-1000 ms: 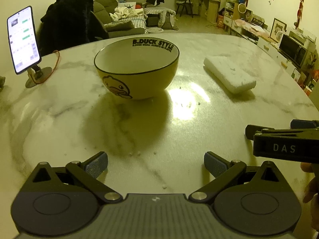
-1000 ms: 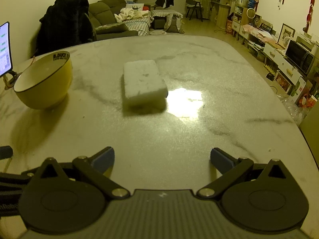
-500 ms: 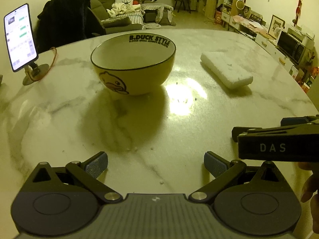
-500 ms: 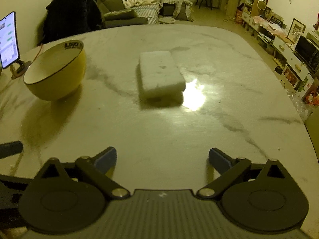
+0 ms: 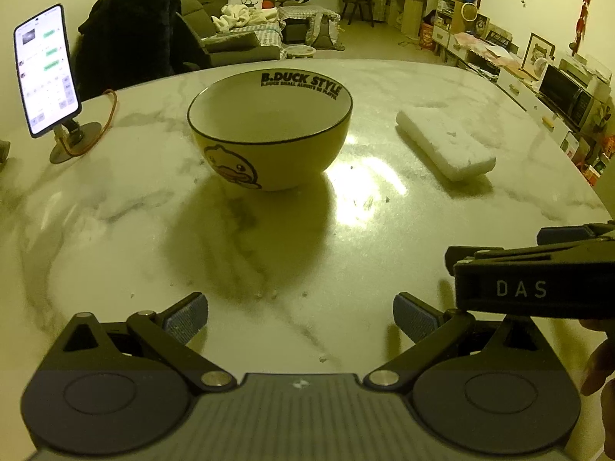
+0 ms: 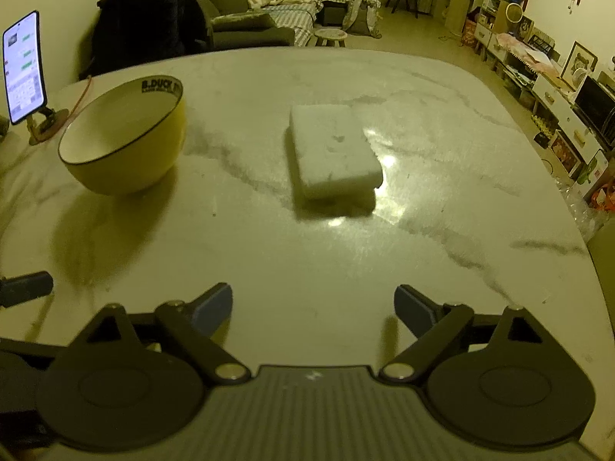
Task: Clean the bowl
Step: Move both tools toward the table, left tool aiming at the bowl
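A yellow bowl point(image 5: 269, 130) with a duck printed on its side and black lettering inside its rim is standing upright on the marble desk point(image 5: 115, 238), empty as far as the left wrist view is showing. A white sponge block point(image 6: 332, 151) is lying flat on the desk to the right of the bowl, apart from it, with a bright patch of reflected light shining on the marble between and beside them. The left gripper point(image 5: 300, 313) is hovering over the near part of the desk, pointing toward the bowl, its fingers point(image 5: 186, 315) standing wide apart with nothing between them. The right gripper point(image 6: 313, 307) is aiming at the sponge, which is sitting well ahead of its fingers point(image 6: 213, 307); its jaws are closing slightly yet remaining spread, with only bare marble showing between them. In the left wrist view the right gripper's body is reaching in from the right edge, with part of a hand point(image 5: 599, 368) showing below it. A lit phone on a stand point(image 5: 44, 71) is standing at the desk's far left, with an orange cable curling beside its base.
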`<state>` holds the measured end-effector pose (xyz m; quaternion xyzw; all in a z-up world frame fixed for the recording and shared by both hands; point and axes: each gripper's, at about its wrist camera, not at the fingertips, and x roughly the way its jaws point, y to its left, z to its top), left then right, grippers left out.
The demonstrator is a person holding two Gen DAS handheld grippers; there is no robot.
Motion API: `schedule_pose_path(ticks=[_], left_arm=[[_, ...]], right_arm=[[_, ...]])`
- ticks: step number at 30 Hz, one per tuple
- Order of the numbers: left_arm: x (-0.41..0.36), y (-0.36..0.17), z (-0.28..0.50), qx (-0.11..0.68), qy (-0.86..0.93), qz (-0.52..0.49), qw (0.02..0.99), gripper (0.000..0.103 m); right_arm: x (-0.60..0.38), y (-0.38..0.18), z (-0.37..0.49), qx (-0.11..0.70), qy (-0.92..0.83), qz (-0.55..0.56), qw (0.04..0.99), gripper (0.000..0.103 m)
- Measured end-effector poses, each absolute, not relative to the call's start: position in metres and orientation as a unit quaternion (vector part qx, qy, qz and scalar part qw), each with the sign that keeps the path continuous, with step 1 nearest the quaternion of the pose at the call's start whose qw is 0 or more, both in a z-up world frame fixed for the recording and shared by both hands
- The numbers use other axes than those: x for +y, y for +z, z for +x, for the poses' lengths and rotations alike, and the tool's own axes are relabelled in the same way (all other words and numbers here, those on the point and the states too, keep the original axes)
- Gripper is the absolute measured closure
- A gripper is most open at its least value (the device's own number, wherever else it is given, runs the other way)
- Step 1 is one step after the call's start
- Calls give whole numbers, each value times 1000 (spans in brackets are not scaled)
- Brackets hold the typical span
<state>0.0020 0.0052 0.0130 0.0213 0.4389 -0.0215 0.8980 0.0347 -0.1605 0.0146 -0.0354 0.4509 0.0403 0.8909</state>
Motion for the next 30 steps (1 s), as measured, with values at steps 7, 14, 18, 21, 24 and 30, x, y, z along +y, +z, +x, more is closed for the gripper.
schedule_pose_path(ticks=[7,14,18,21,24,30], left_arm=[[3,16,2,434,-24,28,900,0],[3,18,3,433,-25,32,900,0],[3,19,4,433,-25,33,901,0],[3,18,4,432,-25,34,901,0],[3,18,4,433,-25,35,900,0],[3,19,6,431,-26,37,901,0]], right_arm=[[-158,18,36,448,44,-36,892,10],[-158,19,37,446,44,-36,893,10],[-157,20,37,445,45,-36,894,10],[-156,20,38,444,46,-38,894,10],[-156,20,38,444,46,-40,894,10],[-157,19,41,446,49,-37,893,10]])
